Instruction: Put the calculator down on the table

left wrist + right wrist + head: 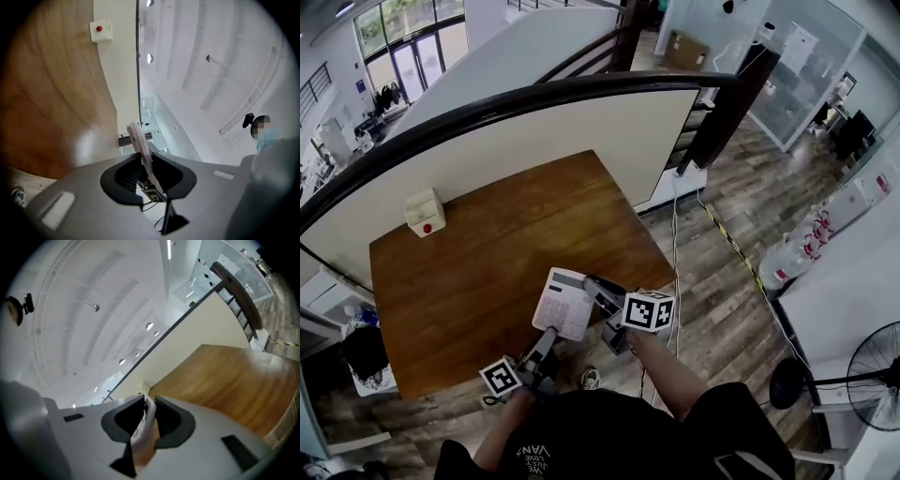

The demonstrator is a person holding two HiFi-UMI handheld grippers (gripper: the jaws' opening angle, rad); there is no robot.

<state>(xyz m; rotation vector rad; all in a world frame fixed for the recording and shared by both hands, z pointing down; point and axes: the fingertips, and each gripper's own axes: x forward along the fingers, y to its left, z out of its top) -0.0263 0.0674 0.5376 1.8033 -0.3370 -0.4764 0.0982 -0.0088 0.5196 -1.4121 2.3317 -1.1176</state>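
Observation:
A white calculator (564,302) hangs over the near edge of the wooden table (487,272), keys facing up. My left gripper (546,337) is shut on its near edge, and my right gripper (598,291) is shut on its right side. In the left gripper view the calculator (140,145) shows edge-on as a thin white slab pinched between the dark pads. In the right gripper view the calculator (146,425) also stands edge-on between the pads, with the table (234,380) stretching beyond it.
A small white box with a red button (425,212) sits at the table's far left corner, against a curved white wall with a dark handrail (534,94). The same box (101,30) appears in the left gripper view. Right of the table lies wood flooring with cables (677,244).

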